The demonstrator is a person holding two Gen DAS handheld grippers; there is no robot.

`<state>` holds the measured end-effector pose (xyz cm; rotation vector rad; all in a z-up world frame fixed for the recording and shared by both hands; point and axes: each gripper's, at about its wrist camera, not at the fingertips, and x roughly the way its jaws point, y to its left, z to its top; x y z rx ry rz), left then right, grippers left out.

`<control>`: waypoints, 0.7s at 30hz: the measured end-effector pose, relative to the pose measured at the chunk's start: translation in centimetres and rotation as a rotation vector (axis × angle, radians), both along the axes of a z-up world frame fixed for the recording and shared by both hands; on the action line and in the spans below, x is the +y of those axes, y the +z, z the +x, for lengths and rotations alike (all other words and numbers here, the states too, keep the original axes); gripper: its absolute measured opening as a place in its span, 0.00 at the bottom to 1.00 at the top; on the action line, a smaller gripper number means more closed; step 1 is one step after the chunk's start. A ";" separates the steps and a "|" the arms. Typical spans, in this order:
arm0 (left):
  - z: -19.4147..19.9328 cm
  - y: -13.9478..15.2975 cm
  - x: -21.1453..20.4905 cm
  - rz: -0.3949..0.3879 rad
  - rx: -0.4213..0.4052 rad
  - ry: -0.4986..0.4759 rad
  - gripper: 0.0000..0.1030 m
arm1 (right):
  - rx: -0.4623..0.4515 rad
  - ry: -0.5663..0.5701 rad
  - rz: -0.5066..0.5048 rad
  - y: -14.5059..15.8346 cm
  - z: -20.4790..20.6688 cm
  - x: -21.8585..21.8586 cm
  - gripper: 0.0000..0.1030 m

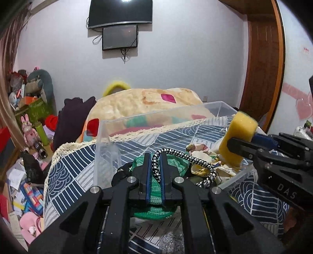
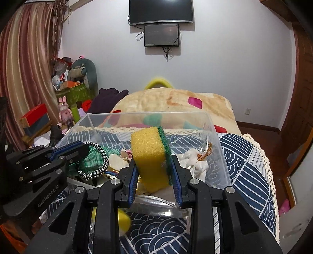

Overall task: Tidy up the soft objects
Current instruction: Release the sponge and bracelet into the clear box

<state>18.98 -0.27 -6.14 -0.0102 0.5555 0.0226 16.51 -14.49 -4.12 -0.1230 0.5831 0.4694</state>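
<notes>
Gripping a black-and-white braided cord [image 1: 183,162], your left gripper [image 1: 155,166] has its jaws drawn narrow around one loop of it, just above the green knitted piece [image 1: 156,187] that lies at the near left corner of the clear plastic bin [image 1: 125,121]. Your right gripper [image 2: 154,172] clamps a yellow sponge [image 2: 148,154] with a green scouring face, held upright over the near edge of the same bin.

Inside the bin you have a heap of pale printed cloth [image 1: 203,156] beside the green knit, and on the right side a white crumpled cloth [image 2: 195,162] with something orange-brown on it. The two grippers sit close together over the bin's near wall, so each one blocks part of the other's view of the contents. A yellow soft thing [image 2: 123,220] lies blurred below your right gripper, outside the bin, on the blue patterned cover [image 2: 250,166].

Beyond the bin lies a beige blanket [image 1: 140,103] with pink patches, then the wall with a mounted screen [image 1: 120,13]. To the left, dark clothes [image 1: 74,117] and cluttered toys and boxes crowd the floor.
</notes>
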 end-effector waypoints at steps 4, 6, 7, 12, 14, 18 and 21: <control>-0.4 0.1 -0.3 0.002 0.004 -0.016 0.10 | 0.009 0.002 0.000 0.1 0.0 -0.2 0.36; -0.6 0.3 -0.2 -0.009 0.007 -0.028 0.16 | 0.008 -0.002 0.002 0.2 -0.1 -0.5 0.42; -0.8 0.4 -0.2 -0.014 0.010 -0.033 0.21 | 0.006 -0.005 0.004 0.2 -0.1 -0.6 0.45; -1.5 0.7 -0.3 -0.028 0.006 -0.046 0.33 | -0.012 -0.010 0.016 0.6 -0.6 -1.1 0.49; -1.9 1.0 -0.3 -0.035 0.005 -0.056 0.36 | -0.022 -0.010 0.024 1.0 -0.9 -1.5 0.49; -2.9 1.9 -0.1 -0.069 -0.017 -0.072 0.54 | -0.049 -0.001 0.043 1.9 -1.8 -2.0 0.50; -3.9 2.8 -0.1 -0.069 -0.042 -0.079 0.59 | -0.080 0.008 0.051 2.7 -2.9 -2.4 0.54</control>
